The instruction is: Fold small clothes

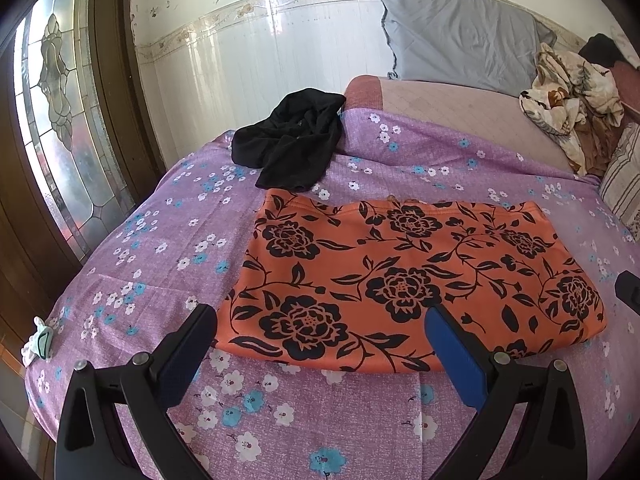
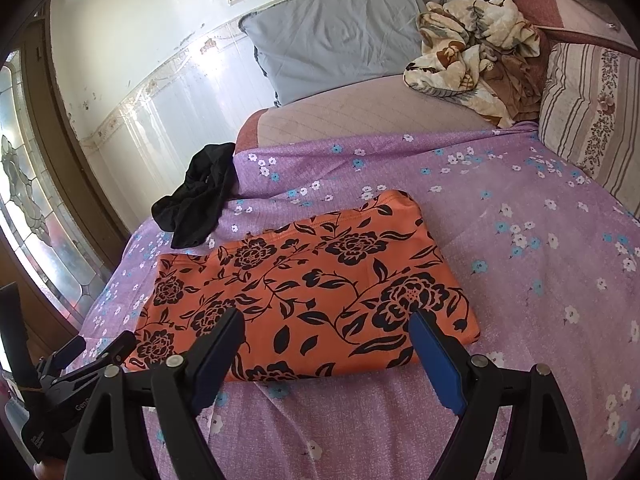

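An orange garment with a black flower print [image 1: 404, 280] [image 2: 304, 292] lies flat as a folded rectangle on the purple flowered bedsheet [image 1: 288, 408] [image 2: 520, 248]. My left gripper [image 1: 320, 316] hovers over its near edge, jaws wide open, nothing between them. My right gripper [image 2: 326, 318] also stands open above the garment's near edge, empty. The left gripper [image 2: 100, 350] shows at the lower left of the right wrist view. A crumpled black garment [image 1: 292, 136] [image 2: 198, 196] lies behind the orange one, near the wall.
A grey pillow [image 1: 460, 32] [image 2: 340, 28] leans on the tiled wall at the back. A heap of cream patterned cloth [image 1: 568, 100] [image 2: 472, 48] and a striped pillow [image 2: 596, 108] lie at the right. A stained-glass door [image 1: 60, 120] stands left of the bed.
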Demonstrator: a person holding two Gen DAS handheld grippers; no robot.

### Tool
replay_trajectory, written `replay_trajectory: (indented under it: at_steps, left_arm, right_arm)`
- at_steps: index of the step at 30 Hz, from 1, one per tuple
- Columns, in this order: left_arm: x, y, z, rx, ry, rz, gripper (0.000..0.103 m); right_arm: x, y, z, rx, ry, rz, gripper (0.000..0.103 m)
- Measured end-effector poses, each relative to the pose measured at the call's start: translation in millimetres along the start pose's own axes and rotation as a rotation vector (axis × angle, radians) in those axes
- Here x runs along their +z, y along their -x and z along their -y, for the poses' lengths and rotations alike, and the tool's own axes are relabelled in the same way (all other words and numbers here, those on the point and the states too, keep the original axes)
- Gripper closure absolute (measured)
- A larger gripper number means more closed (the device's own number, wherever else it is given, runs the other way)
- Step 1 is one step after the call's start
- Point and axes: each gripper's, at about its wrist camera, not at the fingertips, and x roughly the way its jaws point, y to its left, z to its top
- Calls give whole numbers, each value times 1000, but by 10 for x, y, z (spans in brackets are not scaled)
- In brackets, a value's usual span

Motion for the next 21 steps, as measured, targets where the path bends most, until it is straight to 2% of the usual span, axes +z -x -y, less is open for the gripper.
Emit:
replay_trajectory:
  at_steps: [21]
  left_arm:
    - [-8,-40,50,-4,-15,-8,0]
  right_arm:
    - [10,-8,28,-3,-2,-3,17]
